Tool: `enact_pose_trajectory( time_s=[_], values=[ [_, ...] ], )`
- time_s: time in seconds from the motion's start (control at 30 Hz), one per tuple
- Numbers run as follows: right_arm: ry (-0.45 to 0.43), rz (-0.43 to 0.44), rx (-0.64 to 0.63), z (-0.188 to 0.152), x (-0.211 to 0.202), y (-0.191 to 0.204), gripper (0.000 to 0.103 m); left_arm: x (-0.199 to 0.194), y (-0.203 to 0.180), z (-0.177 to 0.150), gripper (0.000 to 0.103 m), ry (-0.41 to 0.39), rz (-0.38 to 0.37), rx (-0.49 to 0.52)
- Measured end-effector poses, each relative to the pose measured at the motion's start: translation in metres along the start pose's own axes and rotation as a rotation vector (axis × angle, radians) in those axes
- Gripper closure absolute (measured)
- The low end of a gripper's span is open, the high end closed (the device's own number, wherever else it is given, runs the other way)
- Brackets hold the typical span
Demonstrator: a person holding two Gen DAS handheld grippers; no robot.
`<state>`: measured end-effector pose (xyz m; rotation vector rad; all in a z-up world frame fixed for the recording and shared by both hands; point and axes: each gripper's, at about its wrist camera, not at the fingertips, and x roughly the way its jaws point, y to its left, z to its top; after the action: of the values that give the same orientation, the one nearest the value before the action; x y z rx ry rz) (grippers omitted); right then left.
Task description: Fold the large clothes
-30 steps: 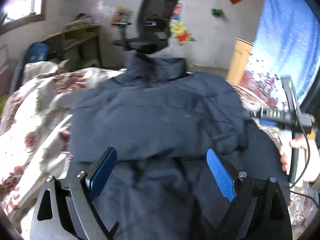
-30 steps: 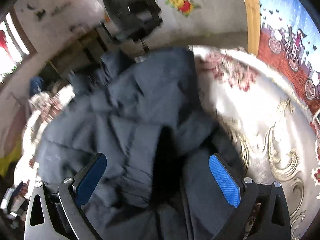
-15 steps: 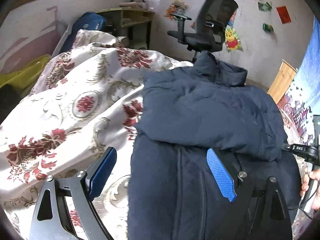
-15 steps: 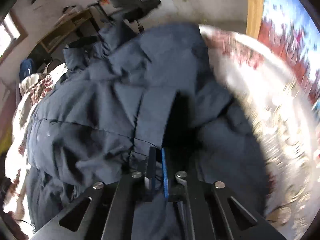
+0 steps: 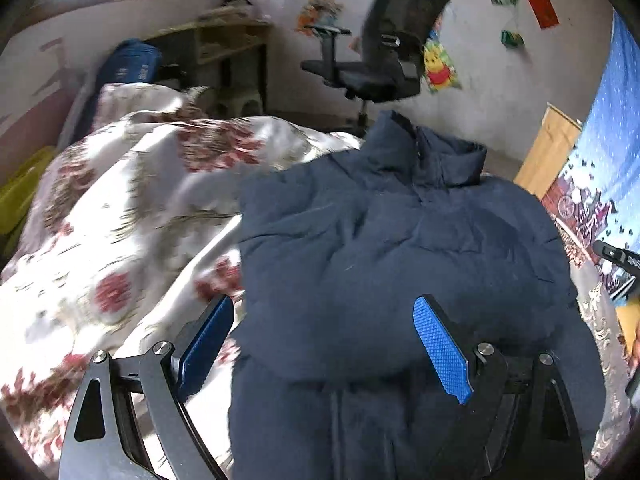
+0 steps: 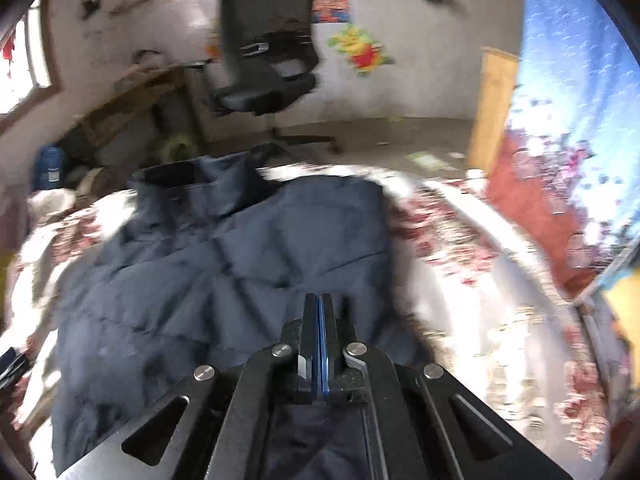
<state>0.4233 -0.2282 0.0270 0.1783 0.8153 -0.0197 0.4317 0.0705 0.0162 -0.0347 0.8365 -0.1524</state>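
Left gripper (image 5: 324, 344), seen from its own wrist camera, hangs with its blue pads spread wide and nothing between them. Below it a dark navy padded jacket (image 5: 400, 248) lies on a bed with a white, red-flowered bedspread (image 5: 120, 240). The jacket's stand-up collar (image 5: 436, 156) points toward the far edge of the bed, and its hem lies at the near edge, under the gripper. The jacket's left side sits roughly under the left pad; the bedspread to the left of it is bare. A thick fold of the jacket appears to lie across its chest, so the sleeves seem already brought in. Beyond the bed stand a black office chair (image 5: 384, 56) and a wooden shelf (image 5: 224, 40).

From the right wrist camera, the right gripper (image 6: 321, 320) has its jaws pressed together, blue pads touching. No cloth shows between the pads, so it looks closed on nothing, hovering above the lower middle of the jacket. The picture is blurred, and the bedspread shows on both sides of the garment.

As a judgement: the jacket is laid out and partly narrowed, but the bottom-to-collar fold is still to do, so the task looks about midway.
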Motion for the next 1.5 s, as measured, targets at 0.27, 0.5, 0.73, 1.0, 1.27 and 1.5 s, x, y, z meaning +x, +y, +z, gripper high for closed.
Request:
enact_pose_trajectory(
  time_s=[0.27, 0.5, 0.73, 1.0, 1.27, 1.5],
  values=[
    [0.109, 0.168, -0.274, -0.028, 0.066, 0.042, 0.098, 0.073, -0.028, -0.010, 0.015, 0.092, -0.052, 0.147],
    [0.166, 0.252, -0.268, -0.038, 0.106, 0.030, 0.098, 0.090, -0.033, -0.011, 0.009, 0.138, 0.005, 0.228],
    [0.125, 0.288, -0.336, 0.036, 0.091, 0.037, 0.045, 0.072, -0.021, 0.069, 0.009, 0.068, -0.005, 0.099],
    [0.142, 0.264, -0.378, 0.158, 0.150, 0.071, 0.045, 0.125, -0.039, 0.190, 0.009, 0.002, -0.029, 0.075],
    [0.222, 0.270, -0.466, 0.176, 0.212, 0.103, 0.045, 0.189, -0.049, 0.213, 0.031, 0.096, -0.001, 0.103],
    [0.240, 0.255, -0.433, 0.184, 0.228, 0.097, 0.082, 0.210, -0.054, 0.216, 0.090, 0.118, -0.059, 0.068]
  ],
)
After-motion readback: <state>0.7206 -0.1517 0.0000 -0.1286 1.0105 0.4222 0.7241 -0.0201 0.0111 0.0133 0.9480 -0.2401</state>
